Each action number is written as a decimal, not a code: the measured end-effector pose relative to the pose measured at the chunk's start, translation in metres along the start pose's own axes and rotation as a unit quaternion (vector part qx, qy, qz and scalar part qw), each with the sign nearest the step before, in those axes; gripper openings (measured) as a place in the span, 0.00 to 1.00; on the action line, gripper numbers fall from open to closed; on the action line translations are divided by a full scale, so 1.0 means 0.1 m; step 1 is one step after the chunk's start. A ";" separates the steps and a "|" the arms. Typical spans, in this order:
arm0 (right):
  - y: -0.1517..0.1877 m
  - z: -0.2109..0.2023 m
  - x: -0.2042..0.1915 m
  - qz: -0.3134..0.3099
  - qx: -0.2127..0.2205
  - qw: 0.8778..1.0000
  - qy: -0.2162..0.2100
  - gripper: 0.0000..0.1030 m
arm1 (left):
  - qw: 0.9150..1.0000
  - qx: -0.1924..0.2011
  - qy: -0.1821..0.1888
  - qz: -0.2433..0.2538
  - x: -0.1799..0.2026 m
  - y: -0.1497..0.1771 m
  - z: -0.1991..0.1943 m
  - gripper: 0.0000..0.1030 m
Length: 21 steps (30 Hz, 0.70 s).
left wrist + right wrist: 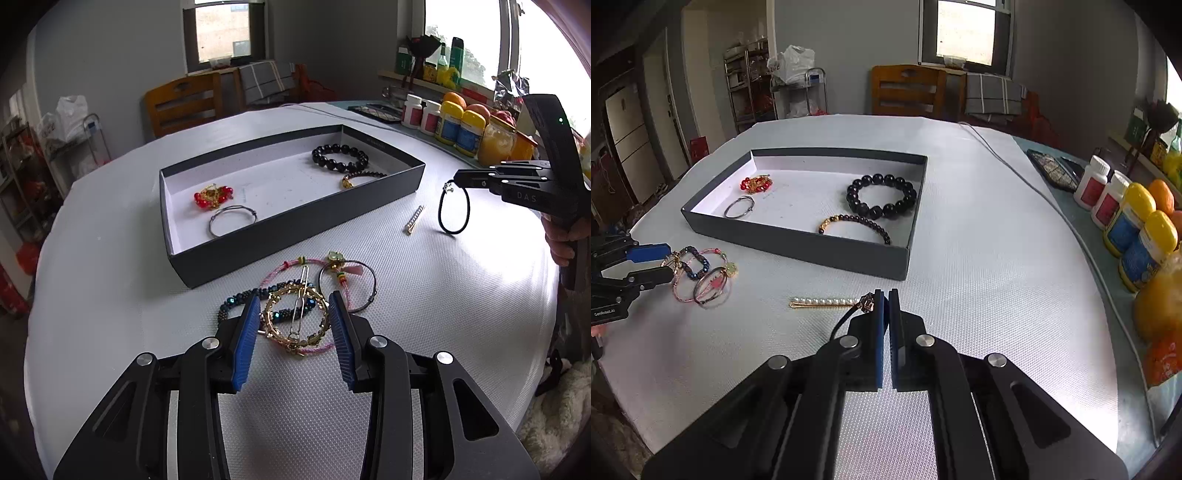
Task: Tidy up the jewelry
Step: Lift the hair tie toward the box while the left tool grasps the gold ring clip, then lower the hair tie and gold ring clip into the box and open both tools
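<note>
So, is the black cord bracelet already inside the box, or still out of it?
Out. The black cord bracelet hangs from the shut right gripper above the table, beside the box.

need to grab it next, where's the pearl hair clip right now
The pearl hair clip lies on the table mat outside the box, in front of its near wall, just left of the right gripper holding the black cord loop.

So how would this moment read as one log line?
left gripper: open, around gold bracelet | right gripper: shut on black cord bracelet | tray: four pieces
</note>
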State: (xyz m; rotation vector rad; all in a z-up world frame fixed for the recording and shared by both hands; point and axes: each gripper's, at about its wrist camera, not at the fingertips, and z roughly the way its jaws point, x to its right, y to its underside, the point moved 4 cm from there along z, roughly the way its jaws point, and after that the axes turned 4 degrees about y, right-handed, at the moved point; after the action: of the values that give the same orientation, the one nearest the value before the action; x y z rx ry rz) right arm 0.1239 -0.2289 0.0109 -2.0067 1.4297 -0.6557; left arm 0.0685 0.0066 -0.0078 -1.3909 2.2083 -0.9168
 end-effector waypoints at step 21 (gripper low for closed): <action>-0.92 -0.10 -0.48 -0.038 0.073 0.996 -0.035 0.02 | 0.999 0.026 -0.022 0.008 -0.40 -0.74 0.09 0.39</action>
State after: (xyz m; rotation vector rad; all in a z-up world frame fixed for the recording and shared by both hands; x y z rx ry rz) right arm 0.1631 -0.1616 0.0797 -1.9572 1.2348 -0.6946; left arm 0.1401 0.0170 0.0360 -1.3548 2.1447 -0.9237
